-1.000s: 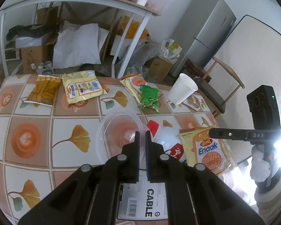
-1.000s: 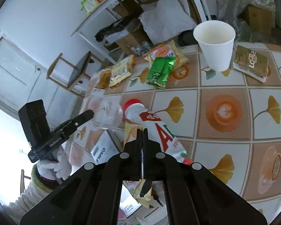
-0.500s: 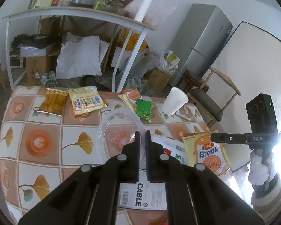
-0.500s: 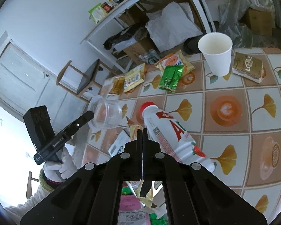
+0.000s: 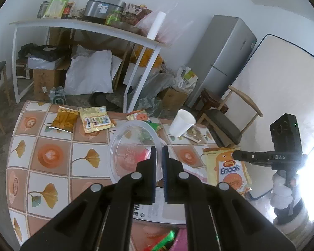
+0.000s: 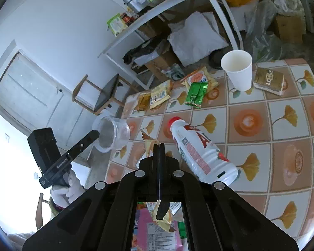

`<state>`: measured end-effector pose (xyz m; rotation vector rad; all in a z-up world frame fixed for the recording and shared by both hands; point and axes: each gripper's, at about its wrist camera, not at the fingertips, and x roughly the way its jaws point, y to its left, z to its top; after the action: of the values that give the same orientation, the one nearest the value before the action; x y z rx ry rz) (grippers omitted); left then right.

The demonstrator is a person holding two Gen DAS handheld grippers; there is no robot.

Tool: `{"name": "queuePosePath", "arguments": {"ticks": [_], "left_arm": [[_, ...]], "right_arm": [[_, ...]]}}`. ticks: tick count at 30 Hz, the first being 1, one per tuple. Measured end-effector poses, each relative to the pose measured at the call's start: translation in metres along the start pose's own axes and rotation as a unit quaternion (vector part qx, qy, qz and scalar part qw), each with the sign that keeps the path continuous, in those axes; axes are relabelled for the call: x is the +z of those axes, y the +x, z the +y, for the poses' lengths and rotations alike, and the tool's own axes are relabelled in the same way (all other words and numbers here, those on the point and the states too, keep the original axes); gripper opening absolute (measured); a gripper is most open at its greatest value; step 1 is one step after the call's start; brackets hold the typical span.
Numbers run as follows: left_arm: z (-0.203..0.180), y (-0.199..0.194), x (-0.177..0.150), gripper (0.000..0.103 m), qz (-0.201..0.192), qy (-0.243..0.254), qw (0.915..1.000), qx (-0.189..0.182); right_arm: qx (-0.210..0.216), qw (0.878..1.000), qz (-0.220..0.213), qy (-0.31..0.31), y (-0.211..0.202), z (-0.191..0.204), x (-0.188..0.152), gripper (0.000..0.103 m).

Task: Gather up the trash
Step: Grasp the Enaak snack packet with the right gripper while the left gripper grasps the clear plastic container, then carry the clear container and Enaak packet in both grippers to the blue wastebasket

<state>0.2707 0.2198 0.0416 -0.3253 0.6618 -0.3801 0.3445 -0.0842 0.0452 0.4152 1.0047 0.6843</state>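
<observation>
Above the tiled table (image 5: 52,125), I have the left gripper (image 5: 159,154) clamped on the rim of a clear plastic cup (image 5: 131,146), cup lifted off the surface and tipped, mouth toward the camera. From the right wrist view the same cup (image 6: 113,133) hangs off that gripper's tip (image 6: 93,135) past the table's edge.

Right gripper (image 6: 159,146): fingers pressed together on a yellow snack wrapper (image 6: 149,144); its lower end hangs below the fingers, crumpled. In the left view this wrapper reads "Enaak" (image 5: 230,171) and sits at the right gripper's tip (image 5: 236,154).

On the table: white bottle with red cap (image 6: 196,150) lying on its side just right of my right fingers; white paper cup (image 6: 238,71) upright near the far edge; brown flat packet (image 6: 269,81) just beside that cup; green foil packet (image 6: 196,94) overlapping an orange-and-yellow packet (image 6: 198,77); two more yellow packets (image 5: 94,119) and (image 5: 66,119) side by side on the far left.

Below both grippers: a pink package (image 6: 157,230) and other trash, container unclear.
</observation>
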Motion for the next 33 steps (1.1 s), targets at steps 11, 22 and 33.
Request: {"name": "queuePosePath", "arguments": {"ticks": [11, 22, 33], "left_arm": [[-0.024, -0.028, -0.001, 0.005, -0.016, 0.008, 0.9998, -0.013], [-0.039, -0.049, -0.001, 0.005, -0.033, 0.020, 0.9988, -0.029], [-0.056, -0.061, 0.000, 0.005, -0.047, 0.034, 0.9974, -0.042]], "right_arm": [[0.003, 0.999, -0.031, 0.006, -0.033, 0.004, -0.007, 0.000], [-0.002, 0.998, -0.061, 0.016, -0.065, 0.002, -0.015, 0.000], [-0.008, 0.996, -0.090, 0.023, -0.089, 0.001, -0.019, 0.000]]}}
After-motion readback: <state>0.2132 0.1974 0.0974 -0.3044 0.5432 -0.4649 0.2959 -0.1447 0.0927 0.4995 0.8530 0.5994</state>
